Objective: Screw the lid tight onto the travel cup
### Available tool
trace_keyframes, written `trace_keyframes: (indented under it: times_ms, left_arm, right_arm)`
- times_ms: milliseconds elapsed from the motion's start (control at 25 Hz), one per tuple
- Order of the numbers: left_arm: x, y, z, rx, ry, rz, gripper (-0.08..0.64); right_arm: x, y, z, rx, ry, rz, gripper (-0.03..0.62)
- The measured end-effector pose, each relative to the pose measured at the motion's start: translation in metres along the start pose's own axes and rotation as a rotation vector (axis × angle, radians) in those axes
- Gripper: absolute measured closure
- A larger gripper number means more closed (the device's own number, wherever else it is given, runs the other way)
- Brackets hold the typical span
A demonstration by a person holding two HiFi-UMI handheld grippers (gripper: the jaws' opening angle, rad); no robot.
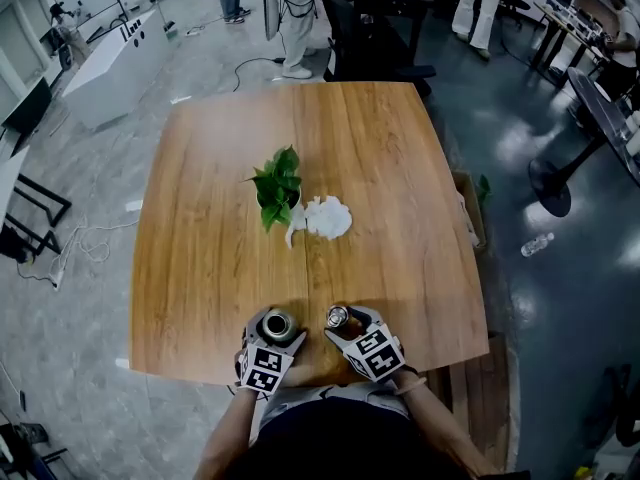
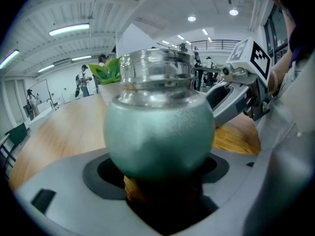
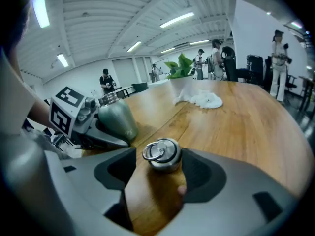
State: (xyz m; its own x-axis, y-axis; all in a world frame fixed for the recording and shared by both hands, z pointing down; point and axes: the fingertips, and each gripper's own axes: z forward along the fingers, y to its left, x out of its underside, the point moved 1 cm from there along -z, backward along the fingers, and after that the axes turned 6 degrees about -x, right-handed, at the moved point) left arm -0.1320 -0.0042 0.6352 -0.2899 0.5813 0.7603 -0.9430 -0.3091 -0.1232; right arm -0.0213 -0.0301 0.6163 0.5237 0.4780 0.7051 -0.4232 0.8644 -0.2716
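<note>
Left gripper (image 1: 275,334), closest in at the near table edge: jaws closed on the round green body of the cup (image 2: 160,132), pads pressing it from both sides. Cup upright, base on the wooden table (image 1: 380,158). Its clear threaded neck stands bare on top; no lid on it yet

Right gripper (image 1: 346,326), just beside the left one and also at the near edge: jaws spread wide. The silver lid (image 3: 161,155) sits on the wood between them, ring handle up. A clear gap shows on one side of it; on the other side the pad is very close, and contact cannot be judged. Lid not gripped

Lid and cup stand apart, near each other, side by side across the table edge. In the right gripper view the cup shows to the left of the lid, held in the other tool

Mid-table: a small green plant (image 1: 277,183), with a crumpled white cloth (image 1: 326,216) touching its right side. Both are well apart from the grippers

Floor to the right of the table: a plastic bottle (image 1: 537,244) lying down. People stand in the background beyond the far edge
</note>
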Motion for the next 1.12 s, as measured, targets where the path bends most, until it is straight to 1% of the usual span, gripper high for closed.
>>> trace_keyframes:
  times_ms: [200,440,560,640,800,880,960,1040,1120]
  left_arm:
    - [-0.001,0.0,0.0,0.003,0.003,0.001,0.167]
    - [-0.001,0.001,-0.001,-0.003,0.004,0.001,0.167]
    - [-0.006,-0.001,-0.001,-0.003,0.011,-0.009,0.169]
    - [-0.013,-0.011,0.004,0.029,-0.01,-0.009,0.169]
    - [-0.027,-0.039,0.018,0.086,-0.019,0.064,0.167]
    - [-0.03,-0.048,0.022,0.103,-0.016,0.095,0.169]
    - [-0.031,-0.05,0.024,0.112,-0.017,0.104,0.169]
    - [-0.031,-0.049,0.025,0.118,-0.02,0.102,0.167]
    - [-0.032,-0.049,0.025,0.12,-0.02,0.102,0.167]
  right_arm:
    - [0.002,-0.008,0.007,0.038,0.02,0.004,0.321]
    - [0.002,-0.007,0.004,0.036,0.011,0.0,0.324]
    - [-0.004,-0.009,-0.008,0.046,-0.02,0.012,0.324]
    - [-0.013,-0.01,-0.019,0.055,-0.054,0.01,0.324]
    - [-0.042,-0.007,-0.05,0.064,-0.14,-0.001,0.324]
    - [-0.059,-0.001,-0.068,0.047,-0.19,-0.001,0.324]
    - [-0.076,0.008,-0.083,0.01,-0.23,-0.007,0.324]
    - [-0.091,0.022,-0.091,-0.04,-0.245,-0.034,0.324]
    - [-0.102,0.038,-0.092,-0.101,-0.238,-0.074,0.324]
